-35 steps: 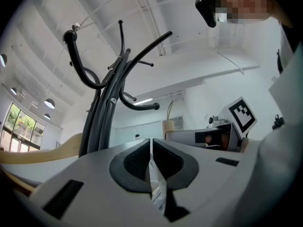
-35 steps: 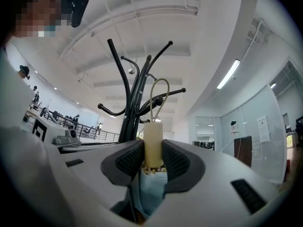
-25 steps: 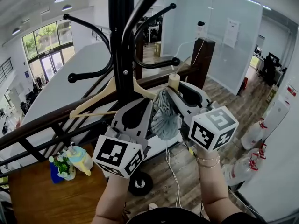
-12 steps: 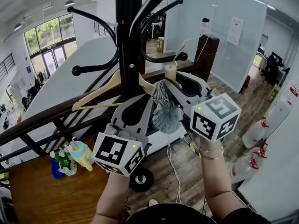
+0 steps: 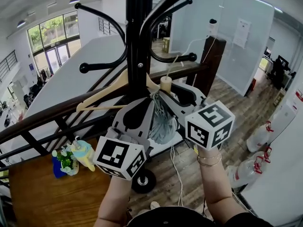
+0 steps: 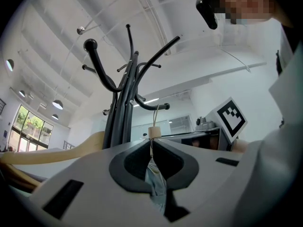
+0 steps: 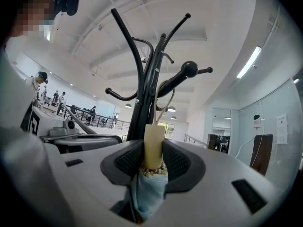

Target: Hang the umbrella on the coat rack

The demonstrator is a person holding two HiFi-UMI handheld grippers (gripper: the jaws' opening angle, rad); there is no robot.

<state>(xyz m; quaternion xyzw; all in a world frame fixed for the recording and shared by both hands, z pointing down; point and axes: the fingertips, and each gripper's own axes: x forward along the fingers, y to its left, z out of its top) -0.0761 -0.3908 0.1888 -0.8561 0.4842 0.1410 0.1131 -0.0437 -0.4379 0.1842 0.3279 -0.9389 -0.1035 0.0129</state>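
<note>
The folded umbrella has pale blue-grey fabric (image 5: 161,122) and a cream handle (image 5: 165,84). It hangs between both grippers, just right of the black coat rack pole (image 5: 138,41). My right gripper (image 5: 166,92) grips the handle (image 7: 154,145) between its pads while its jaws are opening. A thin cord (image 7: 163,103) rises from the handle toward a knobbed hook (image 7: 189,70). My left gripper (image 5: 152,100) is shut on a fold of the fabric (image 6: 156,183) just below the handle (image 6: 154,132).
A wooden hanger (image 5: 106,94) hangs on the rack at the left. A dark railing (image 5: 47,117) runs behind. Below left is a wooden table (image 5: 42,202) with a toy and flowers (image 5: 71,157). The rack's round base (image 5: 142,183) and cables lie on the floor.
The right gripper has carried the handle left and slightly down, closer to the rack pole. The left gripper has barely moved and keeps its hold on the fabric.
</note>
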